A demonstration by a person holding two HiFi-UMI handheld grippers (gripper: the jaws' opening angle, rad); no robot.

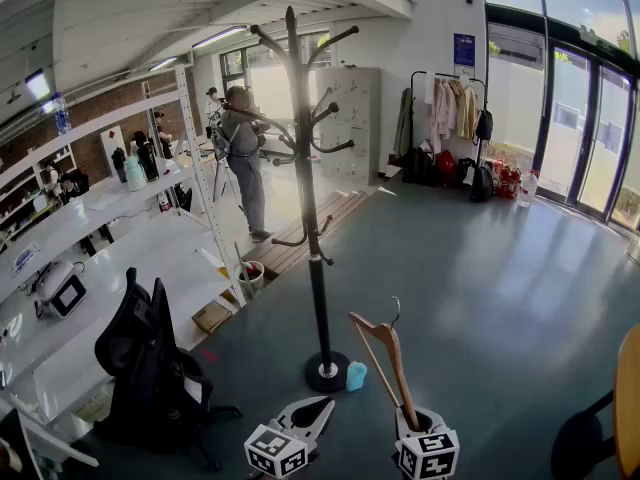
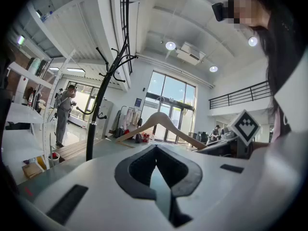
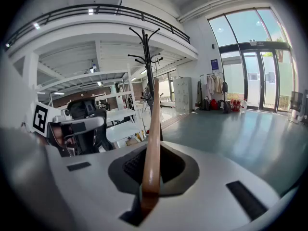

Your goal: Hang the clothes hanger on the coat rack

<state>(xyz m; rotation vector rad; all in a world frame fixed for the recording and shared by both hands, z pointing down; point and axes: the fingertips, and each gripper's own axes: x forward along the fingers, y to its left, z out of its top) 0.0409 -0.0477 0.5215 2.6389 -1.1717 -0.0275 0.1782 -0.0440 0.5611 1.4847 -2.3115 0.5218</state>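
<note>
A tall black coat rack (image 1: pixel 308 218) with curved hooks stands on the grey floor on a round base (image 1: pixel 327 371). Just right of the base and nearer to me, my right gripper (image 1: pixel 413 420) is shut on one arm of a wooden hanger (image 1: pixel 385 353). The hanger points up and its metal hook is on top. In the right gripper view the hanger (image 3: pixel 154 124) rises from between the jaws, in line with the rack (image 3: pixel 147 57). My left gripper (image 1: pixel 312 413) is shut and holds nothing. Its view shows the hanger (image 2: pixel 161 121) and the rack (image 2: pixel 96 114) ahead.
A black office chair (image 1: pixel 150 368) stands left of the rack, by white shelving (image 1: pixel 100 218). A small light-blue object (image 1: pixel 356 375) lies at the base. A person (image 1: pixel 245 158) stands behind. A clothes rail (image 1: pixel 450 118) is far right, and a round table edge (image 1: pixel 630 398) at near right.
</note>
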